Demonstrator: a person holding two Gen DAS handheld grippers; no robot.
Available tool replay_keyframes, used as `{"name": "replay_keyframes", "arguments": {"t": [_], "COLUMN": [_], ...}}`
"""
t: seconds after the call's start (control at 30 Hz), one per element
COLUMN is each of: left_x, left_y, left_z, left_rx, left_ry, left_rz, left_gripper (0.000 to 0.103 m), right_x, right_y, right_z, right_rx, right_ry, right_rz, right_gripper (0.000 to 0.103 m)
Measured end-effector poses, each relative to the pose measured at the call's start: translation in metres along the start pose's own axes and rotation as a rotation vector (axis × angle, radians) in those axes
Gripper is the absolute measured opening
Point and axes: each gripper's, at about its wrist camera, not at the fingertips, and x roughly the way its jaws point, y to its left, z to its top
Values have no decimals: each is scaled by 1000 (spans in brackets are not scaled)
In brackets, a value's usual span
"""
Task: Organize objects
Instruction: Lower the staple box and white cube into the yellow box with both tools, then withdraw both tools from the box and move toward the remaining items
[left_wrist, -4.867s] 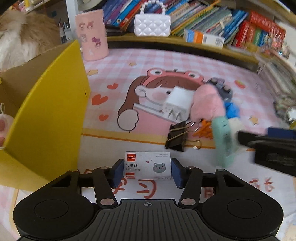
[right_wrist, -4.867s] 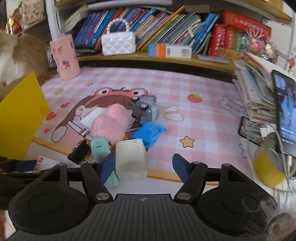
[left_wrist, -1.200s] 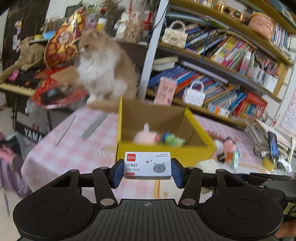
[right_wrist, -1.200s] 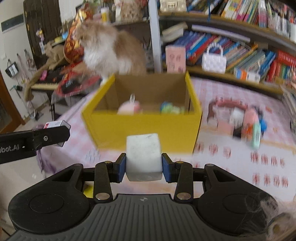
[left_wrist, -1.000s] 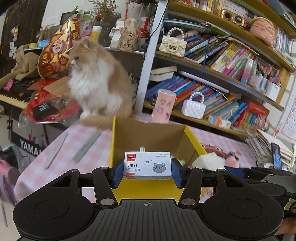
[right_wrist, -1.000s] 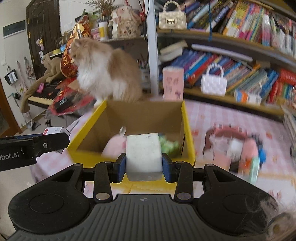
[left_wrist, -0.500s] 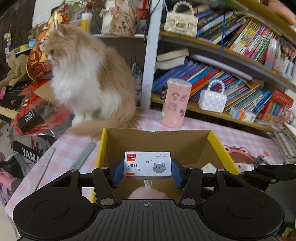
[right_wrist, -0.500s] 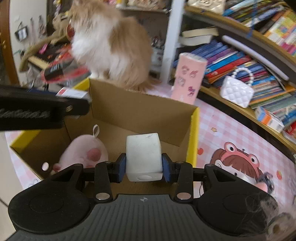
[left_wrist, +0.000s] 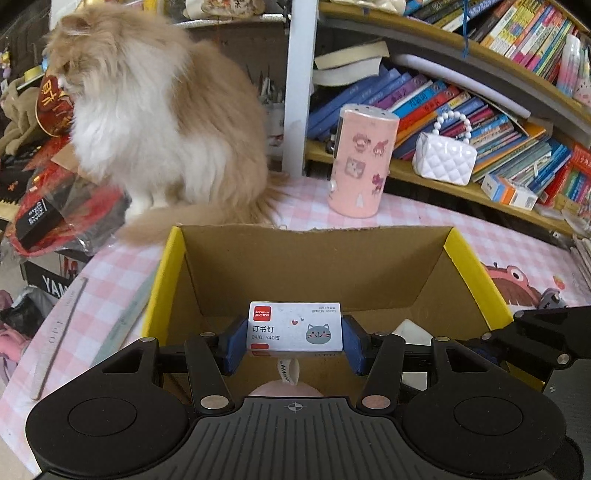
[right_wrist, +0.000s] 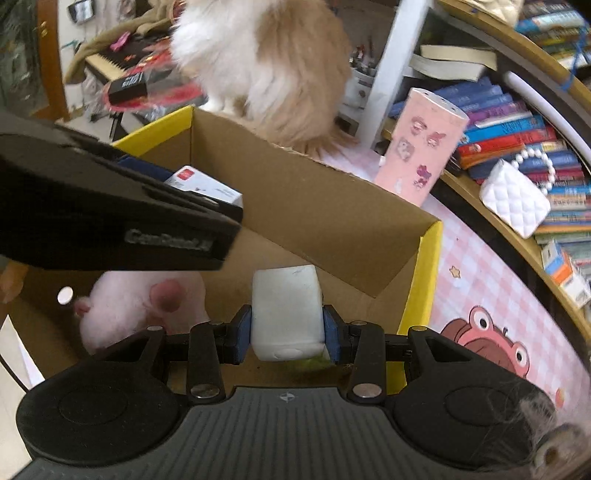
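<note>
My left gripper (left_wrist: 294, 341) is shut on a white staple box (left_wrist: 294, 325) with a grey cat face, held over the open yellow cardboard box (left_wrist: 314, 269). My right gripper (right_wrist: 288, 334) is shut on a white block (right_wrist: 286, 310), held inside the same yellow box (right_wrist: 424, 266) near its right wall. The left gripper with the staple box (right_wrist: 207, 188) crosses the left of the right wrist view. A pink plush (right_wrist: 140, 302) lies on the box floor. The white block (left_wrist: 412, 328) also shows in the left wrist view.
A fluffy orange and white cat (left_wrist: 155, 122) sits just behind the box. A pink cylinder (left_wrist: 362, 162) and a white quilted purse (left_wrist: 443, 158) stand by the bookshelf. A ruler (left_wrist: 59, 332) lies left of the box on the pink checked cloth.
Both grippers have moved forward and down over the yellow box, each still holding its object. The white block now sits lower inside the box.
</note>
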Motion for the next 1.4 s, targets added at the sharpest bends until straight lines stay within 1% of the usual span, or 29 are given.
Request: {"name": "replay_keyframes", "arguments": {"t": [0.23, 0.27, 0.3, 0.37, 0.4, 0.53, 0.6, 0.73, 0.87, 0.97, 1.07, 1.13, 1.2, 1.3, 1.33, 1.4], "left_x": [1, -1, -4, -9, -13, -28, -40, -71, -105, -130, -149, -157, -163, -174, -177, -185], "left_y": [0, 1, 1, 2, 2, 5, 8, 12, 18, 24, 31, 34, 37, 40, 42, 43], "left_z": [-1, -1, -1, 0, -1, 1, 1, -1, -7, -15, -25, -32, -41, -56, -60, -72], "left_rx": [-5, -10, -12, -18, -22, -37, -50, -57, -64, -71, -83, -91, -95, -100, -102, -104], "left_ry": [6, -4, -17, -38, -52, -86, -117, -190, -258, -297, -316, -319, -318, -313, -306, -300], "left_rz": [8, 6, 4, 9, 11, 15, 15, 21, 22, 25, 36, 43, 56, 69, 67, 63], "left_gripper": [55, 58, 64, 71, 73, 76, 82, 84, 85, 85, 86, 86, 91, 92, 92, 92], "right_x": [6, 6, 5, 3, 2, -10, -22, -52, -81, -101, -116, -123, -129, -139, -141, -148], "right_y": [0, -2, -2, -3, -2, 0, 1, 3, 2, 3, 8, 15, 23, 38, 43, 53], "right_z": [1, 1, 1, 1, 1, 1, 1, -2, -9, -15, -22, -28, -35, -48, -53, -63], "right_rx": [-9, -2, 4, 8, 8, 22, 28, 57, 138, 218, 273, 286, 294, 311, 320, 345], "right_ry": [17, 12, 10, -6, -12, -59, -104, -193, -274, -309, -323, -320, -312, -303, -298, -285], "right_rz": [38, 41, 45, 46, 45, 28, 15, -22, -65, -75, -73, -75, -75, -82, -85, -100], "right_gripper": [37, 37, 39, 41, 42, 43, 46, 47, 47, 47, 47, 47, 47, 48, 49, 58]}}
